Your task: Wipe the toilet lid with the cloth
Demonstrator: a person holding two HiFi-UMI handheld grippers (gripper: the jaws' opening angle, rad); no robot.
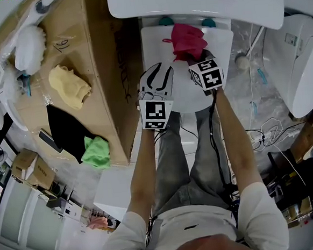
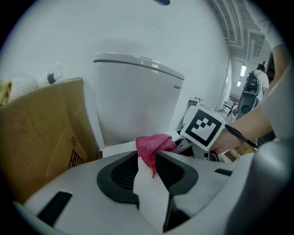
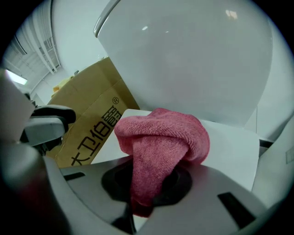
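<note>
Head view: the toilet lid point(image 1: 158, 46) is down, and the pink cloth point(image 1: 187, 38) sits bunched at the back of it near the tank point(image 1: 190, 0). The right gripper point(image 1: 193, 58) is at the cloth and the left gripper point(image 1: 158, 78) is just beside it over the lid. Left gripper view: jaws spread, with bare lid showing between them and the cloth out past the tips. Right gripper view: jaws pinched on the cloth, which folds over above them, with a cardboard box point(image 3: 87, 124) off to the side.
</note>
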